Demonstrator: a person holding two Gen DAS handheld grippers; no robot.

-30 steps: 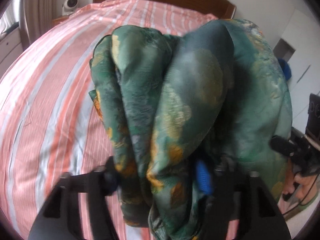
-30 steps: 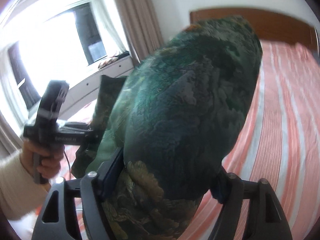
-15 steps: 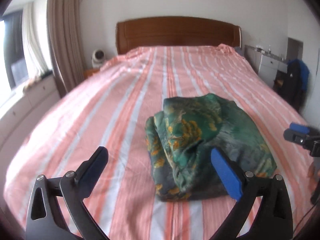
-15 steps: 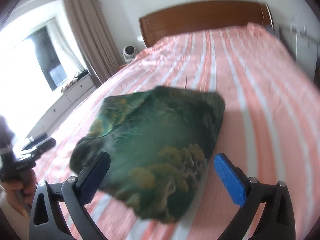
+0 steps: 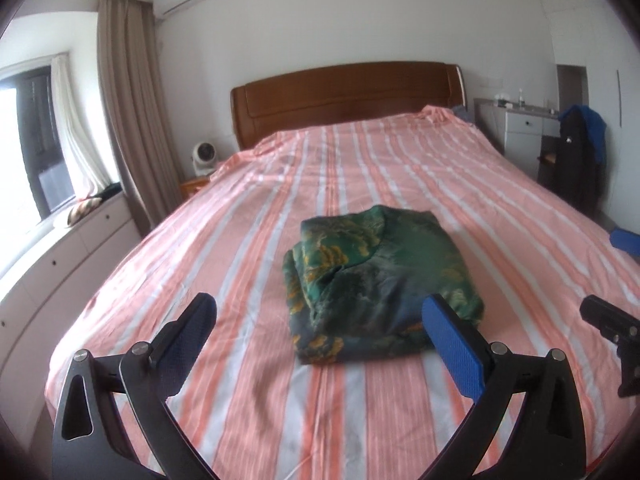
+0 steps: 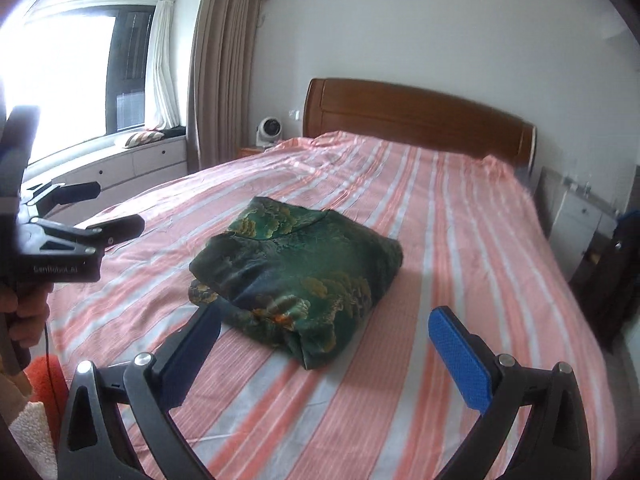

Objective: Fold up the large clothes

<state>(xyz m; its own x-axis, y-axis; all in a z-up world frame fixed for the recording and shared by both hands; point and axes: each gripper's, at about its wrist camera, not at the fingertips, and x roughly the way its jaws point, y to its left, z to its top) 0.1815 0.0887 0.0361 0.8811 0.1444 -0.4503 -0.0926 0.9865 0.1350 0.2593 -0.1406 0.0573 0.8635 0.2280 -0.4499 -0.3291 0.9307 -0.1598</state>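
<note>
Striped bedding (image 5: 248, 240) in salmon and white covers the whole bed, and on it, toward the near end and a little right of its middle line, lies the green patterned garment (image 5: 380, 280), folded into a thick, roughly square bundle. Both grippers hang short of it with nothing between their fingers: the left gripper (image 5: 320, 332) has its jaws spread wide, and so does the right gripper (image 6: 324, 340), whose left finger sits just in front of the bundle's near corner without visibly pressing it.

By the look of it the fold is done and the step in hand is letting go and clearing away. To do that well, each gripper should back off along its own line, jaws kept wide, so no pad snags a loose layer (the left side of the bundle shows several stacked edges that could peel open). If a tidy-up is wanted, a flat press on top would probably serve better than a pinch.

Room is generous: bare sheet lies all round the bundle, the wooden headboard (image 5: 344, 96) is well apart, and the bed's near edge sits just below the grippers.
</note>
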